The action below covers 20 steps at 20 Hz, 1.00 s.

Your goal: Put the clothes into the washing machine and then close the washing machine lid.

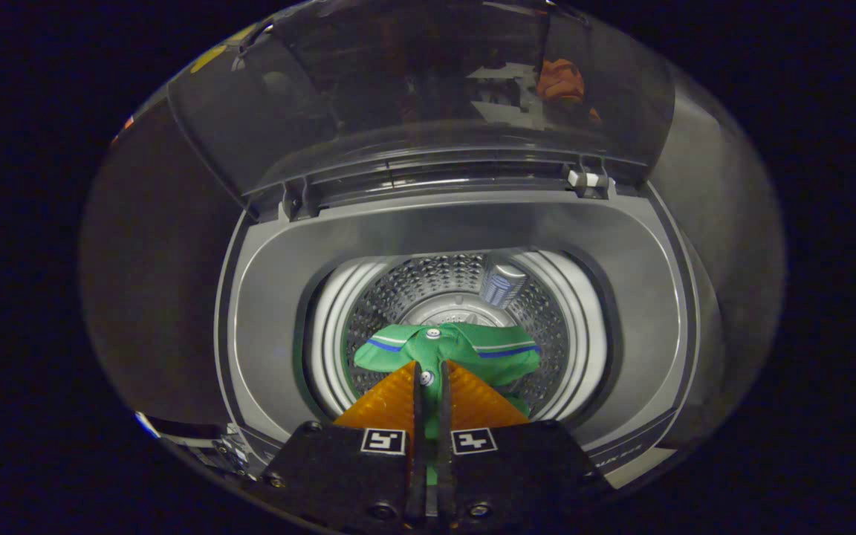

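Claw [428, 375] pinches 1 green shirt [465, 349] over 1 open washing machine [643, 312], lid [428, 96] raised.

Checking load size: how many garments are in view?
1: a green shirt pinched in the gripper over the washer drum; the shirt may hide more beneath.

A dark cloth wall [149, 260] stands to both sides of the machine [272, 297]. An orange shape [560, 80] and pale blocks [506, 93] are mirrored in the lid [368, 89], too dim to identify. Small unclear hardware [231, 453] sits by the machine's near left corner.
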Each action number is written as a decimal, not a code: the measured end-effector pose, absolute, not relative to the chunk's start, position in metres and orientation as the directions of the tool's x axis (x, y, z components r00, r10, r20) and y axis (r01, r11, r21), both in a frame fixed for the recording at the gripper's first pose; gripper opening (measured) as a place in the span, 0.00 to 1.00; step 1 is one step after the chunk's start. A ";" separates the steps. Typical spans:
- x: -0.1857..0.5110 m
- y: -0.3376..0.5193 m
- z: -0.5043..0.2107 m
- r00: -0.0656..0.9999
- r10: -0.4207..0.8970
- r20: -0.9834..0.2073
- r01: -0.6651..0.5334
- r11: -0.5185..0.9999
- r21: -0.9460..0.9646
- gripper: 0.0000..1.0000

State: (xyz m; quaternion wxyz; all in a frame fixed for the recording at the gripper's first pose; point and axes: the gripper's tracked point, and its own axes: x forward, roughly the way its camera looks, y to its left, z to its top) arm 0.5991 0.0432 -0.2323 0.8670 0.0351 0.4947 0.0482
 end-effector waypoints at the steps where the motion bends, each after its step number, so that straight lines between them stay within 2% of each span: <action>1: 0.596 0.044 -0.233 0.507 0.127 -0.853 -0.055 0.992 0.115 0.11; 4: 0.593 0.040 -0.231 0.512 0.121 -0.850 -0.059 0.993 0.106 0.15; 6: 0.592 0.038 -0.231 0.524 0.112 -0.844 -0.053 0.994 0.099 0.22; 9: 0.588 0.032 -0.228 0.544 0.093 -0.834 -0.046 0.996 0.081 0.69; 10: 0.586 0.030 -0.227 0.552 0.085 -0.830 -0.046 0.996 0.072 0.71; 20: 0.590 0.015 -0.194 0.678 0.039 -0.734 -0.121 0.991 -0.058 0.69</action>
